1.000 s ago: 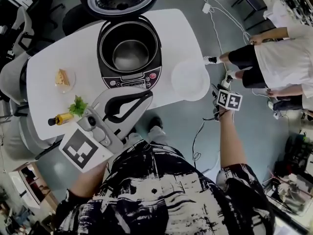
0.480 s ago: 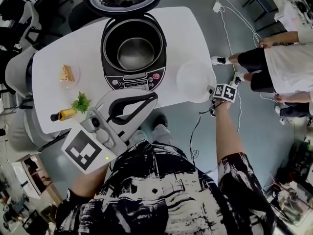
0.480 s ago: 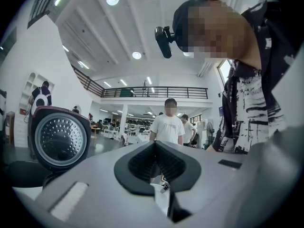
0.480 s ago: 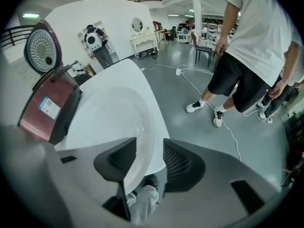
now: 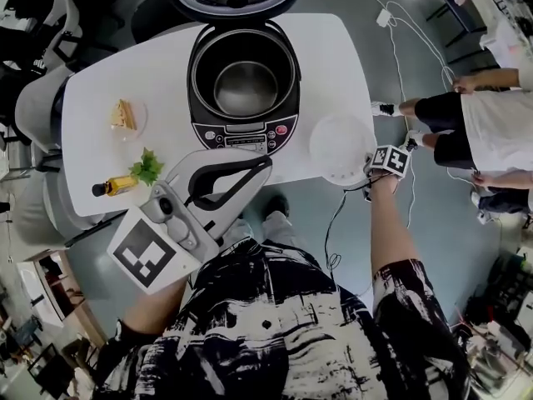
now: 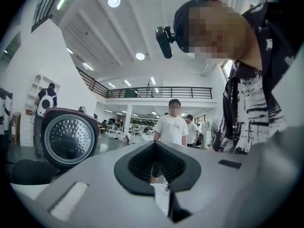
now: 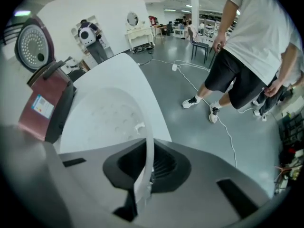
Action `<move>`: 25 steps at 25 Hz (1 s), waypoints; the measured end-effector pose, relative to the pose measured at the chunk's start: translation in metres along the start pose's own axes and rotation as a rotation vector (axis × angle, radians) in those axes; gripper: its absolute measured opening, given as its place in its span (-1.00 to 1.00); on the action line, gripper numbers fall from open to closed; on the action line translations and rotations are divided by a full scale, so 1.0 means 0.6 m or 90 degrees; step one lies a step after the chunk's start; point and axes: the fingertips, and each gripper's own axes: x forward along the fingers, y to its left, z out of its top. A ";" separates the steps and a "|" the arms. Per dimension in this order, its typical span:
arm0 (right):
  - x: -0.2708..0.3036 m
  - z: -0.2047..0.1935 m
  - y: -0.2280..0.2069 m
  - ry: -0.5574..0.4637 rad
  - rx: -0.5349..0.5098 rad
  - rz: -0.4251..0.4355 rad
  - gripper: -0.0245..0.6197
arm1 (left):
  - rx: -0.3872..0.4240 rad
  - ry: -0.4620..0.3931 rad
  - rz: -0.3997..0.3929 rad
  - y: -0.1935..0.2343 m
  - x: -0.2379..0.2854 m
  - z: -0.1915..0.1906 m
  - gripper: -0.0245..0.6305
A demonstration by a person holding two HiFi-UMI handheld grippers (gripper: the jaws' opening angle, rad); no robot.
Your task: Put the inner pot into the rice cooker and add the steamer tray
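My right tool (image 7: 148, 151) has just closed on the rim of the steamer tray (image 5: 341, 148), which lies on the bench (image 5: 100, 157) beside the rice cooker (image 5: 241, 127), inner pot (image 5: 246, 88) inside. My left tool (image 5: 265, 162) has its jaws together, holding nothing.

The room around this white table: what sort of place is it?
Probably a big open lab or workshop hall, not a home kitchen: a railed mezzanine, cables trailing across the grey floor, and office chairs beside the table.
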 end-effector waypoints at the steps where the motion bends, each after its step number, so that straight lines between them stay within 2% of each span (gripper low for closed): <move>1: -0.005 0.001 0.001 0.001 0.000 0.003 -0.91 | 0.000 -0.002 0.001 0.001 -0.002 0.001 -0.91; 4: -0.031 0.018 0.008 -0.013 0.034 0.030 -0.92 | -0.001 -0.015 0.000 0.005 -0.009 0.009 -0.91; 6: -0.064 0.041 0.019 -0.028 0.033 0.045 -0.92 | 0.001 -0.027 -0.003 0.005 -0.015 0.016 -0.91; 13: -0.234 0.169 0.115 -0.113 -0.061 0.123 -0.92 | 0.006 -0.062 -0.023 -0.007 -0.032 0.038 -0.91; 19: -0.362 0.265 0.308 -0.175 -0.196 0.221 -0.92 | 0.013 -0.088 -0.027 -0.015 -0.054 0.057 -0.91; 22: -0.381 0.286 0.429 -0.182 -0.256 0.267 -0.92 | 0.013 -0.098 -0.018 -0.013 -0.077 0.062 -0.91; 25: -0.368 0.296 0.535 -0.171 -0.309 0.286 -0.92 | 0.012 -0.110 0.001 -0.006 -0.103 0.064 -0.91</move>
